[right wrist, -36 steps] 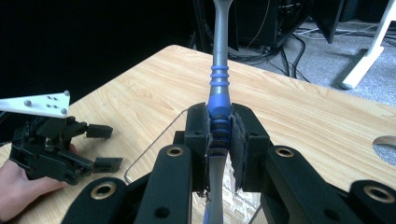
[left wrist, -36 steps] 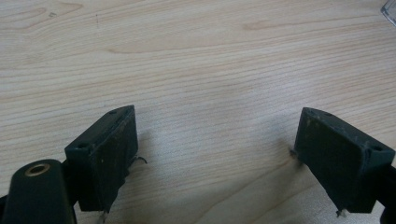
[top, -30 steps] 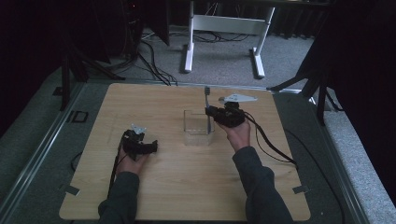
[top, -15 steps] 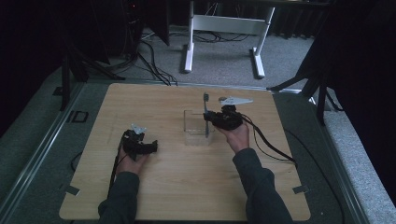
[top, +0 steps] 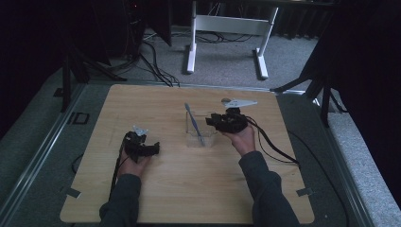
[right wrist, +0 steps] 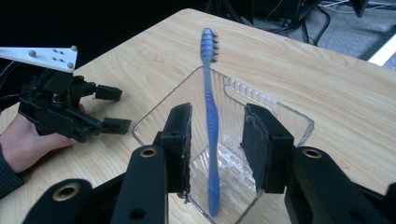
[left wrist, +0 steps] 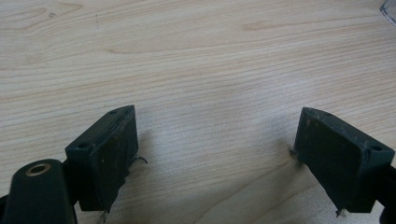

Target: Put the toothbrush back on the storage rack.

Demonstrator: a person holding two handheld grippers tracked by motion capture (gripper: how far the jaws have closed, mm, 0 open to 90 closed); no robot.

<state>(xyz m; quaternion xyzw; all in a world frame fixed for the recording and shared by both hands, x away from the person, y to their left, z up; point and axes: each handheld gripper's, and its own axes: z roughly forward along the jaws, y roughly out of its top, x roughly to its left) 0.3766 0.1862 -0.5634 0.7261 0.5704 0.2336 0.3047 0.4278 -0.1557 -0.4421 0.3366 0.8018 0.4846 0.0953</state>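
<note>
My right gripper (right wrist: 215,144) has just let its jaws spread, and the blue toothbrush (right wrist: 210,116) now stands free between them, foot in the bottom of the clear tub (right wrist: 280,112), bristles up and leaning toward the far rim. From above, the same gripper (top: 222,122) sits at the tub's (top: 201,139) right side, the brush (top: 194,124) slanting across it. To finish the release cleanly, I judge I should draw straight back along the jaws, keeping both pads clear of the handle so it isn't tipped out; whether it has quite settled against the wall I can't tell from here. My left gripper (top: 149,149) lies idle on the table (top: 189,189) well to the left, jaws wide and empty.
</note>
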